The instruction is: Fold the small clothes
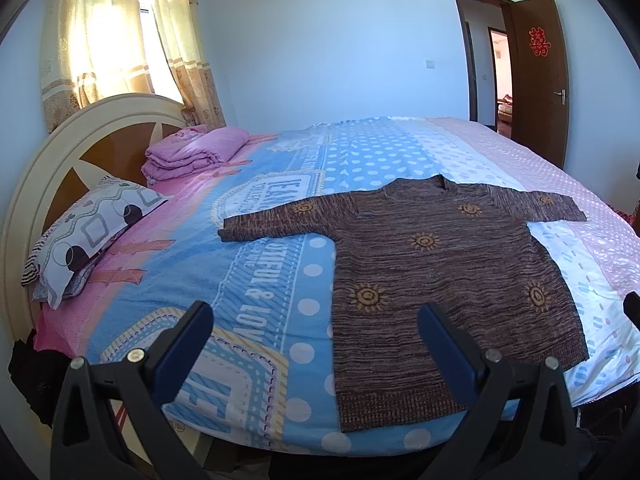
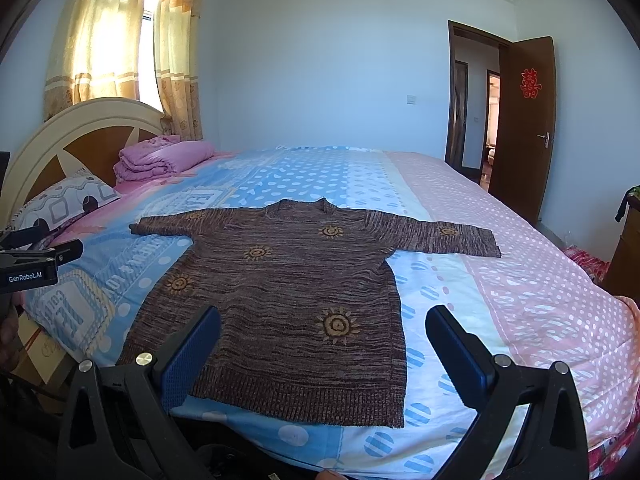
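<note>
A brown knitted sweater (image 1: 440,272) with yellow sun motifs lies flat on the bed, face up, both sleeves spread out, hem toward me. In the right wrist view the same sweater (image 2: 288,292) fills the middle. My left gripper (image 1: 316,320) hovers open above the bed's near edge, left of the sweater's hem, holding nothing. My right gripper (image 2: 324,324) is open over the hem's right half, empty, clear of the fabric. The left gripper (image 2: 60,256) also shows at the far left edge of the right wrist view.
The bed sheet (image 1: 260,280) is blue, white and pink with dots. A patterned pillow (image 1: 92,236) and a folded pink blanket (image 1: 192,156) lie by the headboard (image 1: 52,168). An open brown door (image 2: 520,128) stands at the far right. Curtains (image 2: 120,40) cover the window.
</note>
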Available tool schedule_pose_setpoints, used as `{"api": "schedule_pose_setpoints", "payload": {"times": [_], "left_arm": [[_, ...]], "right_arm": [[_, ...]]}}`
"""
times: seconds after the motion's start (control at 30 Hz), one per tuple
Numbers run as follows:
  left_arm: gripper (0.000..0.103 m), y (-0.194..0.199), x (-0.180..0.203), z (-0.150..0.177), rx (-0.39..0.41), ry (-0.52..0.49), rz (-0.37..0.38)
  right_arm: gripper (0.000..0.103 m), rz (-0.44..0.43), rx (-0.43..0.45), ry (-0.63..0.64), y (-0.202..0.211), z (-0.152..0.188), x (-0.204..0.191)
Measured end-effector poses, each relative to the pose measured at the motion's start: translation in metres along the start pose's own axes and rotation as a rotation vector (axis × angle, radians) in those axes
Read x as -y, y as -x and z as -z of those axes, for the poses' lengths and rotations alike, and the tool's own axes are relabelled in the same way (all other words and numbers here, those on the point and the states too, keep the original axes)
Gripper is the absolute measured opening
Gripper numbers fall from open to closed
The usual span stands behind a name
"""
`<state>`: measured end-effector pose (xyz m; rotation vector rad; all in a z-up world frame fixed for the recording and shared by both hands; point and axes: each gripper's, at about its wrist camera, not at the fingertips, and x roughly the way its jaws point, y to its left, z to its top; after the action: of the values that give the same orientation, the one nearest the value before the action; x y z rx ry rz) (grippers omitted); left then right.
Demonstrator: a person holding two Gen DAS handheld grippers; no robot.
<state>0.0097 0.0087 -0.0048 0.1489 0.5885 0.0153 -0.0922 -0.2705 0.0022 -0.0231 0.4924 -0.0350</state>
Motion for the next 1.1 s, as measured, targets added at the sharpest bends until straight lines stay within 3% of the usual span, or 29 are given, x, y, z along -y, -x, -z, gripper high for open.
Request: {"api": "schedule_pose_setpoints", "payload": {"times": [1.1], "left_arm": [[0.103,-0.0009,-0.0048,-0.0004,0.003,0.007,-0.012]], "right_arm": [[0.102,-0.006,-0.010,-0.001,-0.0016,0.0002,0.0003]]}}
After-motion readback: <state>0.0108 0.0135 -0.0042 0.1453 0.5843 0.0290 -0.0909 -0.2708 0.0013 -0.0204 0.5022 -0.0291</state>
